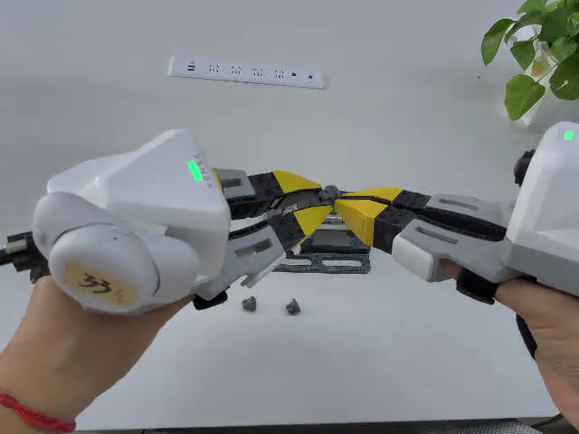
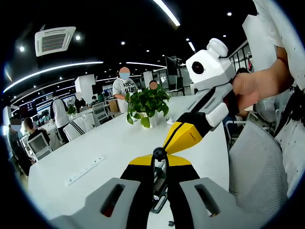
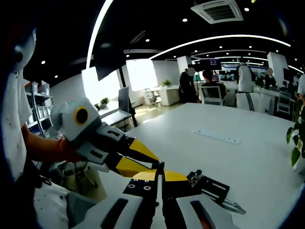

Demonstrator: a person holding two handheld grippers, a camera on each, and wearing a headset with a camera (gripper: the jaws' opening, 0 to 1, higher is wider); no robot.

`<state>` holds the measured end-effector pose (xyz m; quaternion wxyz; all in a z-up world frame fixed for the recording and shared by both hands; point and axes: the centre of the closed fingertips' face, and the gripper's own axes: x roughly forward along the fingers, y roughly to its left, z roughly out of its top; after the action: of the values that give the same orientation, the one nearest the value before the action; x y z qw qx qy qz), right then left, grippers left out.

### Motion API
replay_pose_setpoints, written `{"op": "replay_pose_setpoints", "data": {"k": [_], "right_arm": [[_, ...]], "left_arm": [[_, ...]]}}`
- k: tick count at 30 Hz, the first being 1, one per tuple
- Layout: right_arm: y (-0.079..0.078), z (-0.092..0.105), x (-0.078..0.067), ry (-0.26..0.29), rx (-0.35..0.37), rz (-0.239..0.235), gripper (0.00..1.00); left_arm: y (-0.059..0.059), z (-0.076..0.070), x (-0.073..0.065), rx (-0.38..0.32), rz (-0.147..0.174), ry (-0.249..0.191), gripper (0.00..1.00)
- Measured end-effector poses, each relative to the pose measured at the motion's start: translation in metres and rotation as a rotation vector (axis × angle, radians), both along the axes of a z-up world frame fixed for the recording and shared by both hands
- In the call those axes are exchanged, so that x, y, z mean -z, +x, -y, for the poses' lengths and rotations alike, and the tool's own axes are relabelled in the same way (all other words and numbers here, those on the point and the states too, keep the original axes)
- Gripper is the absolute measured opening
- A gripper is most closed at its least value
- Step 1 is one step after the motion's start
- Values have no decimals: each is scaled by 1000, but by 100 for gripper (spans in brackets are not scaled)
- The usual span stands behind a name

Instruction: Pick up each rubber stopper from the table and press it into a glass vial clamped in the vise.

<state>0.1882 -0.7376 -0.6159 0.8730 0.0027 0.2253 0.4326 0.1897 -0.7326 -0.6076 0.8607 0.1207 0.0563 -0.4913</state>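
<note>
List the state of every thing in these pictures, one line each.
left gripper: shut on a rubber stopper, held above the table.
right gripper: shut, tips against that stopper.
loose stoppers: two, lying on the table, untouched.
vise: on the table below the grippers, untouched.
power strip: nothing plugged in.

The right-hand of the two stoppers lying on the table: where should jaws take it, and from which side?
Probably across its sides, from straight above: the right-hand stopper is small, sits low on the table, and has bare surface around it, with the other stopper apart.
</note>
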Motion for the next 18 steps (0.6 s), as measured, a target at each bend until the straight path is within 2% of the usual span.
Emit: {"op": "replay_pose_setpoints", "data": {"k": [4,5,7,8,9,10,11,12,14,15,17,18], "right_arm": [[-1,7,-14,41,-31,4,2],[-3,8,-21,70,-54,-3,3],[-3,13,-27,95,-85,-7,6],[-8,12,-32,112,-132,-18,8],[-10,13,-36,121,-150,-22,9],[-10,14,-43,134,-163,-4,10],[-12,14,-47,147,-176,-5,11],[-15,12,-54,177,-207,-11,11],[-18,9,-63,213,-232,-9,11],[-19,7,-69,234,-242,-6,11],[-23,4,-76,261,-263,-7,11],[-25,1,-81,279,-275,-5,11]], "left_arm": [[-1,-4,-8,11,-17,-38,5],[-3,-4,-13,28,-38,-80,5],[-5,-6,-21,53,-72,-137,5],[-8,-7,-26,78,-92,-170,5],[-9,-9,-30,95,-99,-188,5],[-12,-10,-35,122,-124,-219,5],[-15,-10,-38,148,-142,-237,5],[-15,-11,-45,158,-144,-268,5],[-19,-12,-55,189,-184,-324,5],[-20,-13,-62,201,-185,-356,5],[-24,-13,-71,237,-219,-406,5],[-26,-13,-76,250,-222,-425,5]]}}
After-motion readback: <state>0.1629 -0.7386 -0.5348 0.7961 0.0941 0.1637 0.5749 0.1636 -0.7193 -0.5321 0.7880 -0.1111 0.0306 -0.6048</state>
